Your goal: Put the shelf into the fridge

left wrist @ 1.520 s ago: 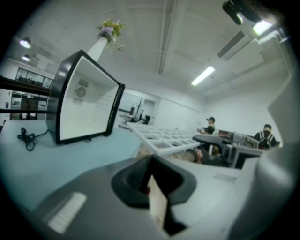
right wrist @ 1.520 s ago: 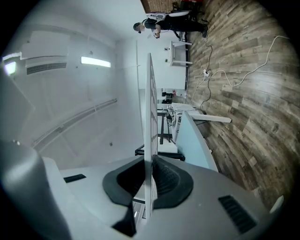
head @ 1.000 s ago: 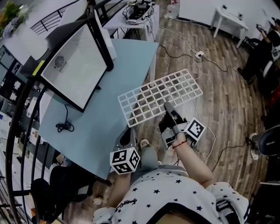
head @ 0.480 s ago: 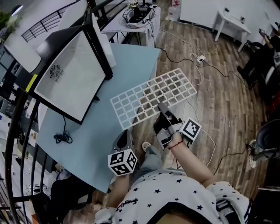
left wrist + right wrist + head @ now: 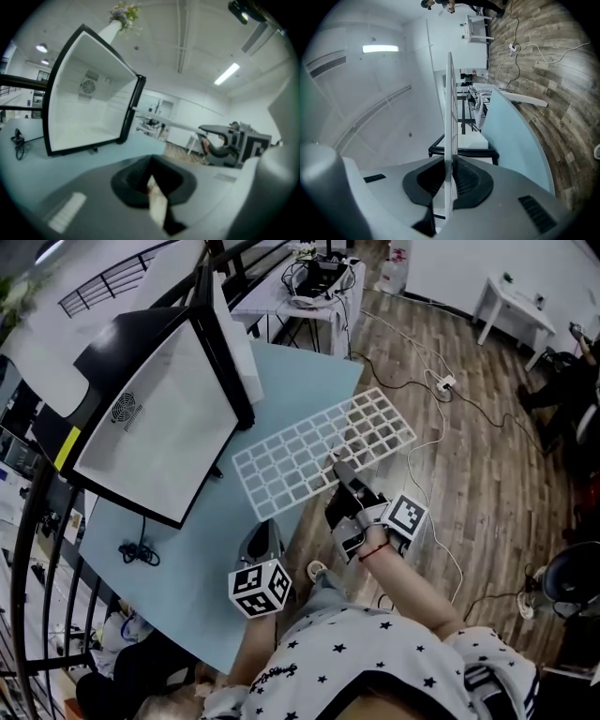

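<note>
The white wire shelf (image 5: 319, 448) hangs level over the near corner of the light blue table (image 5: 187, 549). My right gripper (image 5: 341, 472) is shut on its near edge. In the right gripper view the shelf (image 5: 450, 117) shows edge-on between the closed pads. The open fridge (image 5: 155, 418) lies on the table to the left, its white inside facing me, and in the left gripper view the fridge (image 5: 86, 108) fills the left half. My left gripper (image 5: 263, 538) hovers low over the table's edge, below the shelf. Its jaws are shut, seen close as the left gripper (image 5: 152, 183), and they hold no object.
A black cord (image 5: 141, 551) lies on the table near the fridge. Cables and a power strip (image 5: 441, 382) run across the wood floor at right. A cluttered desk (image 5: 323, 277) and a small white table (image 5: 511, 296) stand beyond. A black railing (image 5: 37, 549) curves along the left.
Both grippers and the shelf have moved left towards the fridge. The shelf's left end now hangs over the table, closer to the fridge opening.
</note>
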Demonstrator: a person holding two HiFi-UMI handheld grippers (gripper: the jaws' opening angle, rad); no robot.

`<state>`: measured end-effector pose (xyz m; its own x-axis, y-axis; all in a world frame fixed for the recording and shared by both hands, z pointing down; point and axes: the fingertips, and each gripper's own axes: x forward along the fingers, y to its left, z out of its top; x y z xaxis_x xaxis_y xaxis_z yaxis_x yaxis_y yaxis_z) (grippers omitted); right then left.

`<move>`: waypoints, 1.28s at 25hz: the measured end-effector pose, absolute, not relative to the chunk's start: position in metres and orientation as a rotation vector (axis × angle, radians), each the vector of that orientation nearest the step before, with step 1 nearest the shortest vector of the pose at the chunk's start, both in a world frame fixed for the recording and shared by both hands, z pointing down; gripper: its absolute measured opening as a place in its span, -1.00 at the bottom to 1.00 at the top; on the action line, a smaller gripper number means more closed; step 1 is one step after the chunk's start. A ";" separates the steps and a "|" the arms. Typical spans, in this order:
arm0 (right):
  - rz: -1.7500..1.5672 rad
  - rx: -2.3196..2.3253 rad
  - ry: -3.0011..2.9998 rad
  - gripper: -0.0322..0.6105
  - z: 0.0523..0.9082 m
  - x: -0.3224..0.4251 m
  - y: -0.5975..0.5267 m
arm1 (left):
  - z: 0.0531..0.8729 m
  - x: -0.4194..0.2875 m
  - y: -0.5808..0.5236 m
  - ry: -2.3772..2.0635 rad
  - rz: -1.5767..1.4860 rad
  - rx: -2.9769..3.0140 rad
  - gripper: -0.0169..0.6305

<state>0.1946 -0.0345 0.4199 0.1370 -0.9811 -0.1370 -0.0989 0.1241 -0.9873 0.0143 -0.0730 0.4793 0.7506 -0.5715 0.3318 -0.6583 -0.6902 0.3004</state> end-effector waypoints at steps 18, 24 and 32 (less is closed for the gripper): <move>-1.112 -1.129 1.391 -0.78 0.410 0.171 -0.167 | 0.490 -0.010 -0.170 -1.186 0.244 2.397 -0.92; -1.189 -1.071 1.456 -0.78 0.412 0.144 -0.198 | 0.490 -0.027 -0.189 -1.272 0.201 2.341 -0.92; -1.267 -0.991 1.521 -0.78 0.412 0.104 -0.229 | 0.485 -0.059 -0.197 -1.392 0.147 2.280 -0.92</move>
<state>0.1041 -0.2290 0.4118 -0.2792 -0.9500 -0.1396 -0.0341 0.1551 -0.9873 -0.0594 -0.1967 0.4848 0.4815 -0.8148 0.3227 -0.8643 -0.3804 0.3290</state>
